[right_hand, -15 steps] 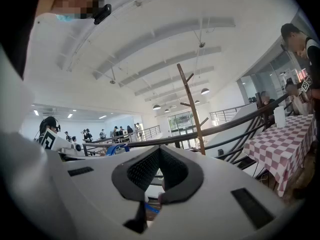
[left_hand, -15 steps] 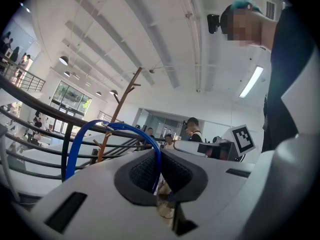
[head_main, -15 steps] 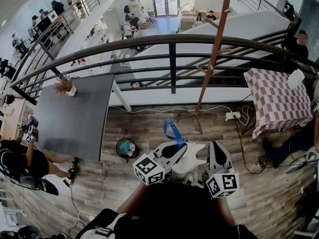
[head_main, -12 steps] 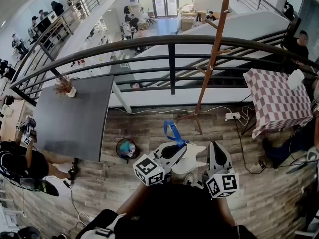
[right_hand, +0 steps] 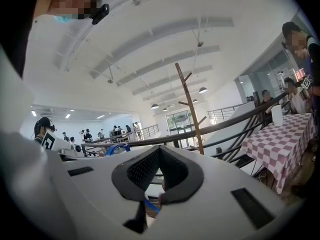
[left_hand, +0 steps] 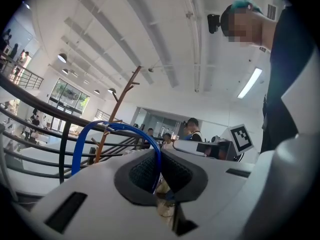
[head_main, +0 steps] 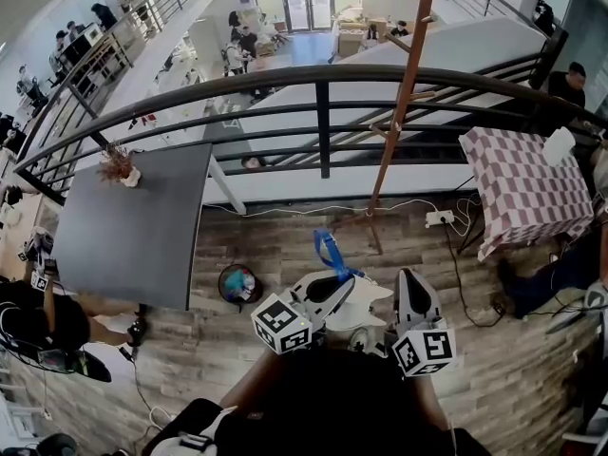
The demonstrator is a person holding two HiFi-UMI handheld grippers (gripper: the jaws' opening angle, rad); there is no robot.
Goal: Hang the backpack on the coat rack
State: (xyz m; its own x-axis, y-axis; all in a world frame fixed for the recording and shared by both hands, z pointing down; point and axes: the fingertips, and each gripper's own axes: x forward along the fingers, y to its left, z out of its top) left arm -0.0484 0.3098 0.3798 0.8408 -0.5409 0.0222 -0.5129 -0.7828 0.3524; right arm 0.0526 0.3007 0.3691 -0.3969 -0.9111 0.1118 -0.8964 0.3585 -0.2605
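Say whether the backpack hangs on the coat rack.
Not hung: its blue strap sits pinched in the left hand-held gripper, apart from the coat rack.

The left gripper (head_main: 337,283) and right gripper (head_main: 410,279) hang low over the wooden floor (head_main: 271,245), with the white backpack (head_main: 366,315) between and under them. A blue strap (head_main: 329,252) loops up from the left gripper's tip. Beyond it, the coat rack (head_main: 397,112) stands at the floor's far edge, against the dark railing (head_main: 323,76).
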